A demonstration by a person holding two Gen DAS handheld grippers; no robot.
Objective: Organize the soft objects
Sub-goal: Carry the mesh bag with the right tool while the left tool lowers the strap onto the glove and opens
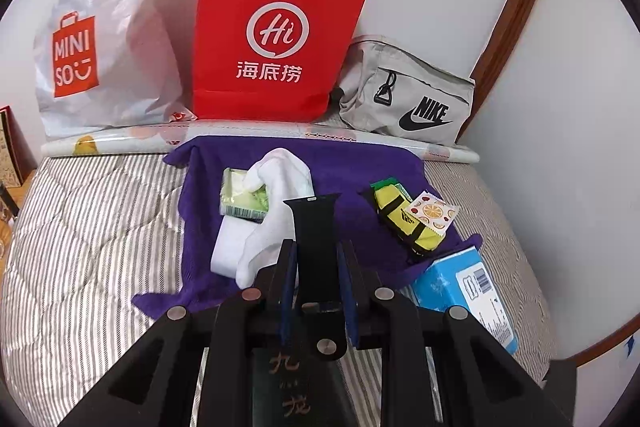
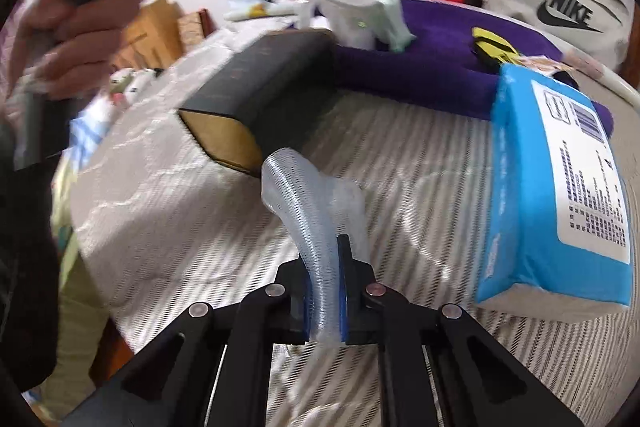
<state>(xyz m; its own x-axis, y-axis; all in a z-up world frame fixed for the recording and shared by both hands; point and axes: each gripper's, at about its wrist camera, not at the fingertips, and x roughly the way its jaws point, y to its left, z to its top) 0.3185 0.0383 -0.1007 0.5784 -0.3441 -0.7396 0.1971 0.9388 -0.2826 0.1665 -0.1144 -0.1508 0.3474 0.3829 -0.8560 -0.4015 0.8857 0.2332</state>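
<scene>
The left gripper (image 1: 316, 247) is clamped on a black rubber watch strap (image 1: 314, 239), above the purple towel (image 1: 348, 171). The right gripper (image 2: 325, 263) pinches a clear ribbed plastic tube (image 2: 304, 203) over bare striped quilt (image 2: 400, 155), between a dark box (image 2: 264, 91) to its left and a blue tissue pack (image 2: 520, 187) to its right.

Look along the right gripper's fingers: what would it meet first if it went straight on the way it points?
Probably the dark box lying on the striped bedding. The right gripper is shut on a clear ribbed tube whose far end bends toward that box, so the tube would likely touch first. Depth is uncertain.
</scene>
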